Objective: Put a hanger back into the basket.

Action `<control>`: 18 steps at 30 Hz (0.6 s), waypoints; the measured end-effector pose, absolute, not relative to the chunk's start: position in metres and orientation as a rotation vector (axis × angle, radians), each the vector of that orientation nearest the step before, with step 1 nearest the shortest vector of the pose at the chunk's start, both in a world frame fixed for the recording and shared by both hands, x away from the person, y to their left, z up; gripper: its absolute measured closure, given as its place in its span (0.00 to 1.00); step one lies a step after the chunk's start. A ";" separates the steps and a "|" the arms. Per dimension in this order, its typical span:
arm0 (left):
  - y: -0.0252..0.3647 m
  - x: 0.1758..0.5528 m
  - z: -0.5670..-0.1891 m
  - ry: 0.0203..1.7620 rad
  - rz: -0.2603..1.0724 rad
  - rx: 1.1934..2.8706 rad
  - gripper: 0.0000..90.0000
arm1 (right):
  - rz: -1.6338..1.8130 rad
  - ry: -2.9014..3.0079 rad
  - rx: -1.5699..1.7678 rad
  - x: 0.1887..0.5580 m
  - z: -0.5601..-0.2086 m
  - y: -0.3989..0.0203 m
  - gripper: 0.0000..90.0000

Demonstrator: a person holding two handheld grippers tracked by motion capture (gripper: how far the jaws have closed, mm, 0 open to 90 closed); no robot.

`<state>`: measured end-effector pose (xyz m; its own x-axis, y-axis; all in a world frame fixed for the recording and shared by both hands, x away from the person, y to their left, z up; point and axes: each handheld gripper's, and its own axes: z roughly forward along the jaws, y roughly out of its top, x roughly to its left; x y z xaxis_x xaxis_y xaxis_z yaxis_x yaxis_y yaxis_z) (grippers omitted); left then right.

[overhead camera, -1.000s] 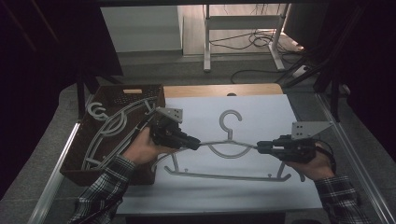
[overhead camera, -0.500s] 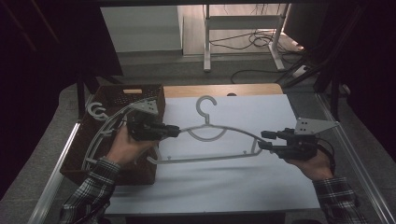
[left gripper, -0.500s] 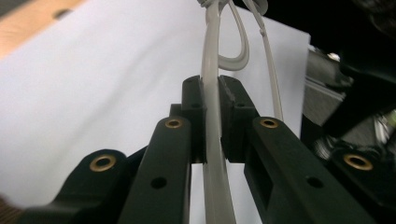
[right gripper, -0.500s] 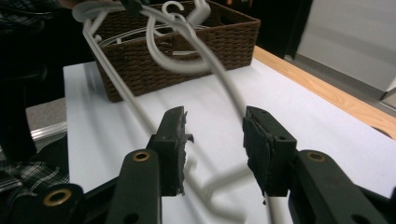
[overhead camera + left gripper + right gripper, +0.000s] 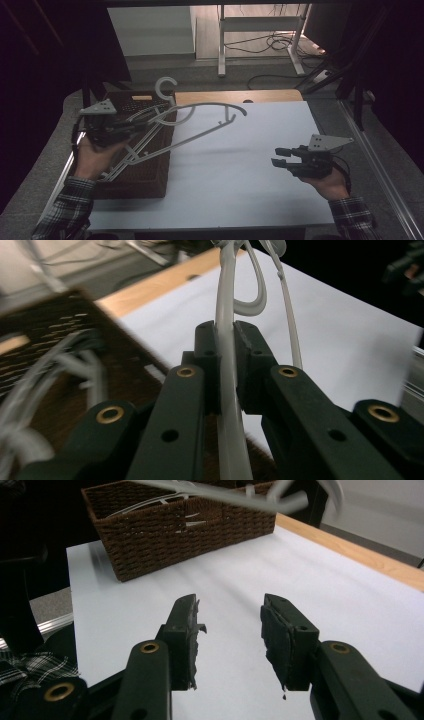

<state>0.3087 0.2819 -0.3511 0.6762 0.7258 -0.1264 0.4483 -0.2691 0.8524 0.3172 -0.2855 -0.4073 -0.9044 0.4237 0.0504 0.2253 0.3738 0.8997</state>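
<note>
The left gripper (image 5: 131,131) is clamping 1 white hanger (image 5: 200,125) by a thin arm, its jaws pressed together on the bar, as the left gripper view (image 5: 227,365) is showing. The right gripper (image 5: 281,156) is resting low over the white sheet (image 5: 240,190), well right of the basket (image 5: 145,182); its jaws have just been opening and are now standing apart with nothing between them, confirmed in the right gripper view (image 5: 230,630). The hanger is hanging in the air, tilted, with its lower end above the basket and its far arm reaching out to the right of the basket over the sheet; its hook is pointing up just behind the basket's rear rim. The hanger is appearing as 1 piece of pale moulded plastic: a curved top arm, a straight lower bar, small notches, an open hook. Judging by this build, it is likely handling as light and fairly stiff, though the slim bars may be flexing and swinging when held at 1 end only. The smooth plastic may be slipping or rotating between the pads, so a grip near a junction of 2 bars, or close to the hook neck, is probably giving better control than a grip mid-span. The basket is brown woven wicker and is already holding several similar white hangers. The open hook is likely snagging on those hangers during lowering.
</note>
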 end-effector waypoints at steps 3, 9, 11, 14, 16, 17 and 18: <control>0.299 0.304 -0.351 0.960 0.404 1.883 0.92 | 1.551 2.446 0.604 0.316 -0.414 -0.284 0.64; 0.334 0.297 -0.360 1.059 0.479 1.820 0.92 | 1.535 2.458 0.630 0.314 -0.425 -0.282 0.63; 0.344 0.295 -0.364 1.083 0.493 1.817 0.92 | 1.522 2.465 0.632 0.313 -0.426 -0.281 0.63; 0.357 0.293 -0.370 1.131 0.528 1.797 0.92 | 1.526 2.465 0.641 0.313 -0.427 -0.281 0.63; 0.367 0.292 -0.374 1.167 0.551 1.776 0.92 | 1.526 2.467 0.645 0.313 -0.428 -0.281 0.63; 0.372 0.291 -0.376 1.185 0.563 1.765 0.92 | 1.525 2.469 0.646 0.313 -0.428 -0.281 0.63; 0.376 0.290 -0.378 1.203 0.578 1.754 0.92 | 1.521 2.470 0.645 0.313 -0.429 -0.281 0.63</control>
<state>0.2901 0.3764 -0.3782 0.4166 0.9027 -0.1081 0.4798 -0.1173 0.8695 0.3127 -0.2808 -0.4288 -0.8919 0.4451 0.0800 0.2719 0.3862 0.8814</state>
